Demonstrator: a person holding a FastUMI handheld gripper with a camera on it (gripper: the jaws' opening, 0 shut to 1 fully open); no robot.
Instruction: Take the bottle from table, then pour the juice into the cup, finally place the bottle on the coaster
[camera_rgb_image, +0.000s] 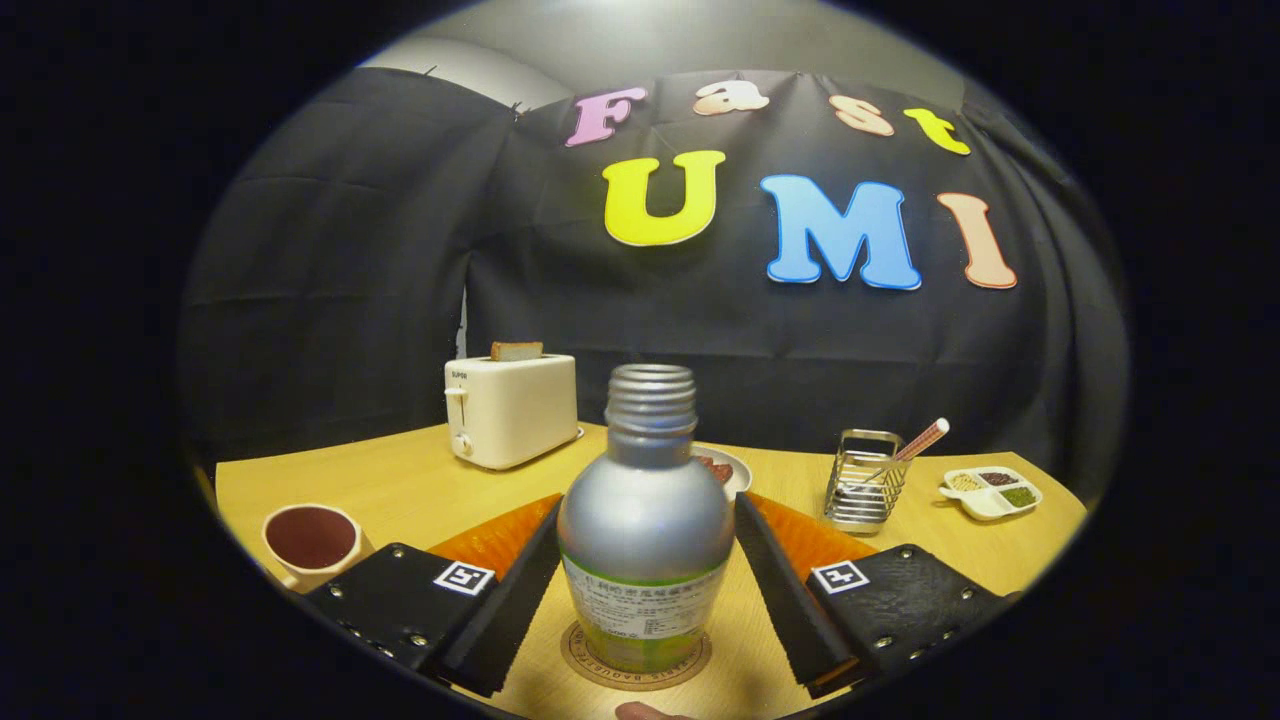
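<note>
Between my fingers stands the bottle, upright, silver-bodied with a threaded neck and no cap, a label round its lower half. Its base sits on the round coaster, which lies on the wooden tabletop. The left finger lies close against the bottle's side; on the right I read a thin gap, so I log the fingers as parted around the bottle rather than clamped on it. To the left, just beside the left finger's housing, I see the cup, filled with dark red juice. Beyond it, toward the back of the tabletop, a cream toaster with a slice of bread standing up out of its slot. Behind the bottle's shoulder, a plate partly hidden. To the right, a wire holder with a striped straw leaning out, and near it a small divided dish with green, brown and pale fillings.
</note>
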